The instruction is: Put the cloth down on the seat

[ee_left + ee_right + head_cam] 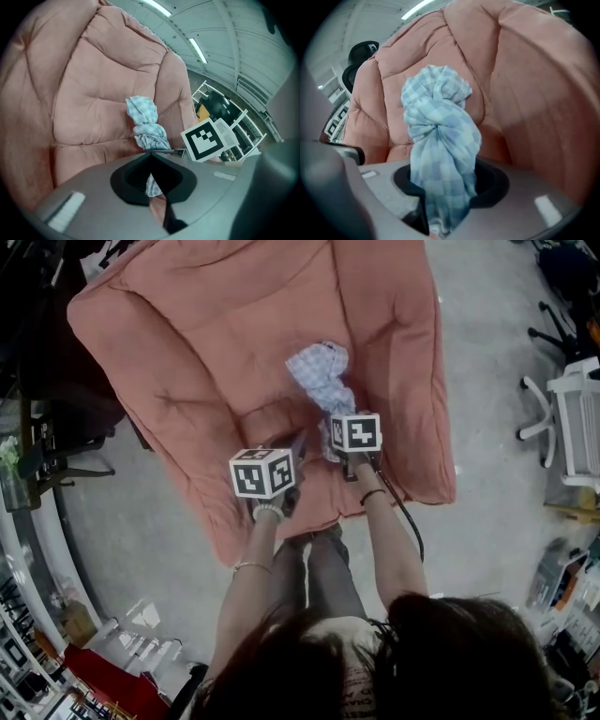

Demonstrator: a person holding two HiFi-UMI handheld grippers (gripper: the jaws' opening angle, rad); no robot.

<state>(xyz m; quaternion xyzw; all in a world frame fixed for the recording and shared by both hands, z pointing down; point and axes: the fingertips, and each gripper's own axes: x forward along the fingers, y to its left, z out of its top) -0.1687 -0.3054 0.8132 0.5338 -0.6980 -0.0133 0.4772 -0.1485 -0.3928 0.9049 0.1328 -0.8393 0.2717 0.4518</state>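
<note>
**A:** What has the right gripper (440, 208) got?

**B:** The cloth (440, 136), a pale blue checked one twisted into a rope. Its jaws stand partly apart and pinch the narrow lower end. The thick, knotted part bulges out just ahead of them.

**A:** And the left gripper (153, 187)?

**B:** Its jaws are drawn almost together. A thin strip of the same cloth sits in the slit between them, and it looks caught there. Ahead of this gripper and a little to its right is the right gripper's marker cube (206, 140), so the two tools are close side by side.

**A:** Where does the cloth end up?

**B:** It runs forward from both grippers over the seat (272, 423) of a padded pink chair. Its far end is near the crease below the backrest (244, 315) (whether it actually rests on the cushion there, I can't tell). The seat lies directly under both sets of jaws.

**A:** How are the arms held?

**B:** The left forearm (246, 587) and right forearm (394, 540) reach forward and down from the body, roughly parallel. Both grippers tip downward toward the cushion. The right one sits slightly farther ahead than the left.
</note>
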